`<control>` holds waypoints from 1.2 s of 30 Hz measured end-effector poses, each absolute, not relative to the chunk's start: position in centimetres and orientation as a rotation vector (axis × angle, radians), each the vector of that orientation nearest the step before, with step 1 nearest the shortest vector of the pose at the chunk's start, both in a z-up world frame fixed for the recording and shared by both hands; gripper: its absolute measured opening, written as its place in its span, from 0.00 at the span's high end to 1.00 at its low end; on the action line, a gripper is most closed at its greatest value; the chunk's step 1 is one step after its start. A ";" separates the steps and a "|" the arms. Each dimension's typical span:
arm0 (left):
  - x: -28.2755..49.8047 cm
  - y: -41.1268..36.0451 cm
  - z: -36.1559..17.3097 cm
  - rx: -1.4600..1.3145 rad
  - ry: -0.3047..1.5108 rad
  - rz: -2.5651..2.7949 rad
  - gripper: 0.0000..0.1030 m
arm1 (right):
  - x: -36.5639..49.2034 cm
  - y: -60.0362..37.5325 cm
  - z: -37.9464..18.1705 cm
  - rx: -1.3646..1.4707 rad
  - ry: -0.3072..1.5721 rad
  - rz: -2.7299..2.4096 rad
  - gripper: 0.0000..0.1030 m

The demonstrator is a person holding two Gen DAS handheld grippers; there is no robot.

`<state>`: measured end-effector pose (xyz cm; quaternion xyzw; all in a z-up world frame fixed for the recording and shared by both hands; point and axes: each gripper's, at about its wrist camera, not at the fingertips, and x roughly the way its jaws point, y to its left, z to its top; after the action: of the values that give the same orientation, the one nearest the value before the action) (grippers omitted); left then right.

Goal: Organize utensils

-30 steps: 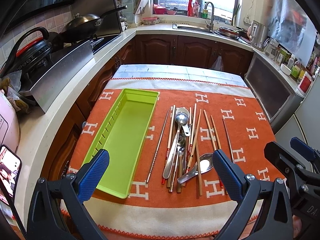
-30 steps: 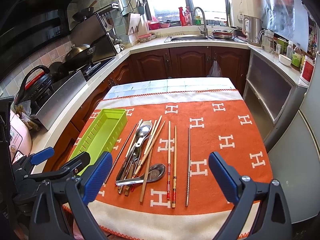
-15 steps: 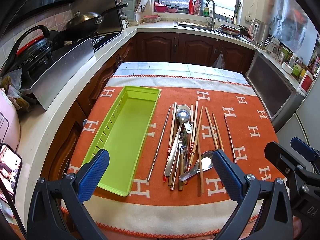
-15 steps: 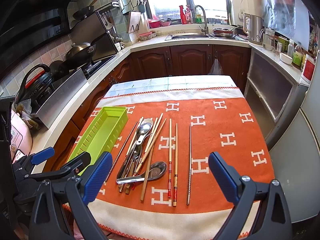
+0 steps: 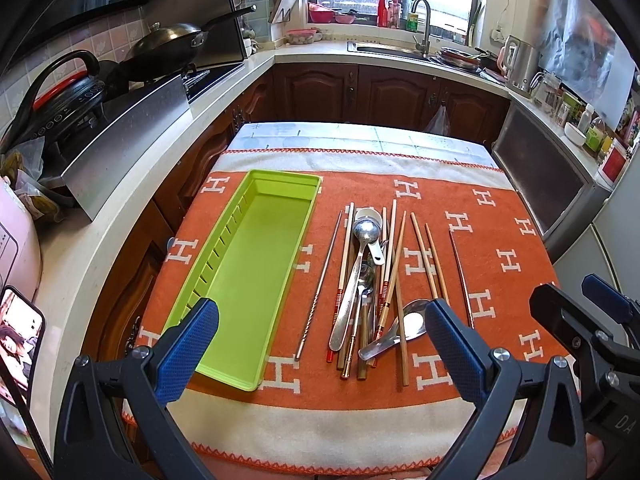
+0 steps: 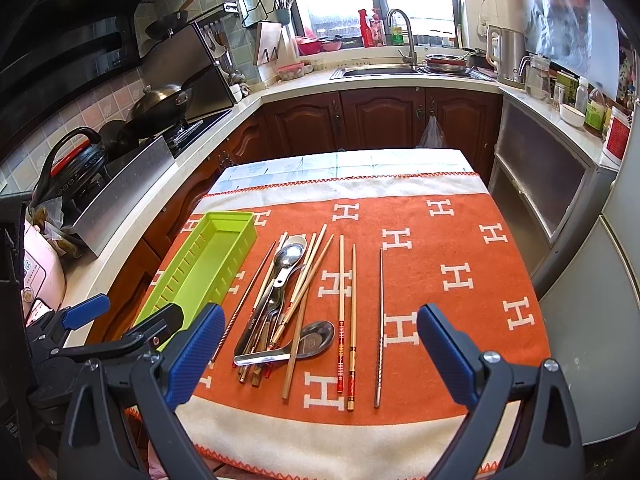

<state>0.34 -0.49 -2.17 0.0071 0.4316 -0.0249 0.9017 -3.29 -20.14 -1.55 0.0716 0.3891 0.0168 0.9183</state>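
A lime-green tray (image 5: 244, 276) (image 6: 200, 264) lies with nothing in it on the left of an orange cloth (image 5: 500, 232) (image 6: 440, 240). Right of it lies a loose pile of steel spoons (image 5: 362, 256) (image 6: 286, 264), wooden chopsticks (image 5: 430, 268) (image 6: 341, 304) and metal chopsticks (image 5: 320, 284) (image 6: 380, 320). My left gripper (image 5: 322, 344) hovers open over the cloth's near edge, between the tray and the pile. My right gripper (image 6: 320, 352) is open too, above the near ends of the utensils. Neither holds anything.
The table stands in a kitchen. A counter with a stove, wok (image 5: 168, 44) and pressure cooker (image 5: 68, 96) runs along the left; a sink (image 6: 376, 70) is at the back. A phone (image 5: 18, 340) leans at the near left. A cabinet (image 6: 544, 184) flanks the right.
Both grippers have drifted slightly forward and lower toward the table, so the tray and utensils sit a little lower in view. Nothing on the cloth has moved.
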 end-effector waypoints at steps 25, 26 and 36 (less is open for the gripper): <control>-1.4 -0.1 -0.6 0.010 0.859 -0.057 0.01 | -5.1 -18.5 -0.9 0.137 0.779 0.029 0.05; -1.5 0.0 -0.5 0.005 0.861 -0.061 0.01 | -5.2 -18.5 -0.7 0.134 0.777 0.025 0.05; -0.9 -0.4 -1.0 -0.035 0.932 -0.175 0.01 | -5.9 -19.5 0.9 0.139 0.778 0.002 0.06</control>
<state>-0.89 -0.35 -1.01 -0.0168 0.4489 -0.0842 0.8895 -5.93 -19.45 0.88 0.0678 0.3790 0.0012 0.9229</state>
